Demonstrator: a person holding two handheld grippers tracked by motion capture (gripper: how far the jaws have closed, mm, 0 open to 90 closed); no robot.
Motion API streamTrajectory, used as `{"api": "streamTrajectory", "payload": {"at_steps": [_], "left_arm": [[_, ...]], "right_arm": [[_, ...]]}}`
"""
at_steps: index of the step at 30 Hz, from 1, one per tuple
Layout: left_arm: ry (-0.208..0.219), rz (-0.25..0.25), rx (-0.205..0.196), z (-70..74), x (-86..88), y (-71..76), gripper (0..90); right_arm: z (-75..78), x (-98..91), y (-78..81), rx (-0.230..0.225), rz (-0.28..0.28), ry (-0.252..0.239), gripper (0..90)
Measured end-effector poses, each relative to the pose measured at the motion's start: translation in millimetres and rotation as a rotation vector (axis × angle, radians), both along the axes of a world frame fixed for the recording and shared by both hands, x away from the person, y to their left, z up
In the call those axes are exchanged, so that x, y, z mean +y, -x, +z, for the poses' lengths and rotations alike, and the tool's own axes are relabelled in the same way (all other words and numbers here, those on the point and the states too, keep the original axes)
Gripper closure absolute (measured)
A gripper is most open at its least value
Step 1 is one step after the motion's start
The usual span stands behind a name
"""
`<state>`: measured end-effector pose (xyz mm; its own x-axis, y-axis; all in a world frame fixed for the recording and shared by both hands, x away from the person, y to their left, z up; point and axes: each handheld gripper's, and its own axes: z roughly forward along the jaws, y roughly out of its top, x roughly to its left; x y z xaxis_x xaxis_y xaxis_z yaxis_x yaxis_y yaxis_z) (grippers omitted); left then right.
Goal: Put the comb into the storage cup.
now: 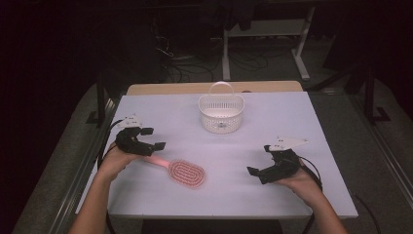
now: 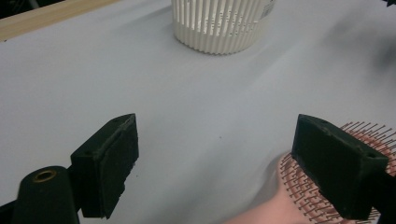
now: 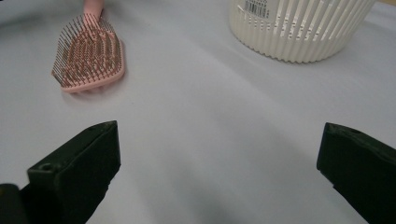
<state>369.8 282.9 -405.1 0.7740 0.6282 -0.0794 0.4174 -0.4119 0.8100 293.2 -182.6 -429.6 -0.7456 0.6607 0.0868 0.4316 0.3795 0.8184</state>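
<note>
A pink hairbrush [image 1: 186, 173] lies bristles up on the white table, left of centre, its handle pointing left. My left gripper [image 1: 155, 138] hovers over that handle, open. In the left gripper view its jaws [image 2: 219, 161] stand wide apart; the brush handle [image 2: 261, 213] lies low between them, untouched, and the bristled head [image 2: 299, 186] is partly behind the right jaw. My right gripper [image 1: 259, 160] rests at the right side of the table, open with nothing between its jaws [image 3: 219, 163]. From there the hairbrush [image 3: 88, 51] is far to the upper left.
A white slatted basket [image 1: 221, 122] with an upright handle stands at the table's far middle; the basket [image 2: 219, 28] shows ahead of the left jaws and the basket [image 3: 299, 32] ahead of the right ones. Dark floor, cables and desk legs lie beyond the table [image 1: 292, 117].
</note>
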Motion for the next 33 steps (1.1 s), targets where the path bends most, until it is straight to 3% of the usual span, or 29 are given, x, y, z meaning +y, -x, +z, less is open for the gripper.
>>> {"api": "streamTrajectory", "payload": {"at_steps": [7,15,24,33], "left_arm": [[-0.016,0.019,0.003,0.5,1.9,-1.1,25.5],[-0.024,0.066,0.048,-1.9,4.5,-5.1,45.3],[-0.083,0.106,0.06,-5.5,5.8,-7.6,62.0],[-0.155,0.11,0.075,-10.3,7.1,-9.3,86.6]], "right_arm": [[-0.2,0.5,0.0,0.001,-0.001,0.002,0.0],[-0.3,0.0,0.0,0.002,-0.002,0.004,0.0],[-0.5,0.5,0.1,0.002,-0.002,0.005,0.0],[-0.8,0.5,-0.3,0.002,-0.001,0.007,0.0]]}}
